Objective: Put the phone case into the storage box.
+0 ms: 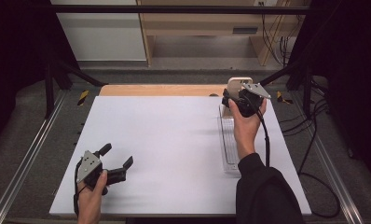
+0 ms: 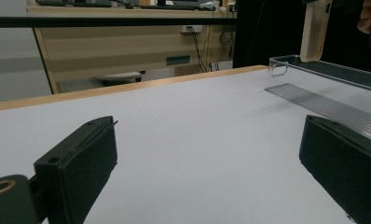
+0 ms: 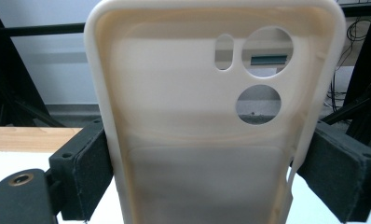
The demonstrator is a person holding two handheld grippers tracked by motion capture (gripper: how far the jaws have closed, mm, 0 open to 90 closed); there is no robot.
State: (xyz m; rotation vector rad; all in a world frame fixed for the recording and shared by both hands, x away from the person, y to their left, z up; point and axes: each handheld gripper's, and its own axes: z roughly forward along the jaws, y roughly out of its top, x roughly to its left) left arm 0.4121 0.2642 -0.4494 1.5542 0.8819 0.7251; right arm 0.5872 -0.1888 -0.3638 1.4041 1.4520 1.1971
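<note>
Two round holes pierce the unmarked cream phone case (image 3: 211,121), clamped in the right gripper (image 3: 207,172).

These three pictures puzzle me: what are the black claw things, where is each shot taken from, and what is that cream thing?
No robot here: a person holds a two-jaw gripper in each hand. The high view looks down on the white table. The other two come from cameras riding on the grippers, looking along their black jaws. The left gripper is open and holds nothing, low over the table. The right gripper is shut on a cream phone case, held upright; you see its inside and camera holes. A clear tray lies on the table's right side, below the case.
</note>
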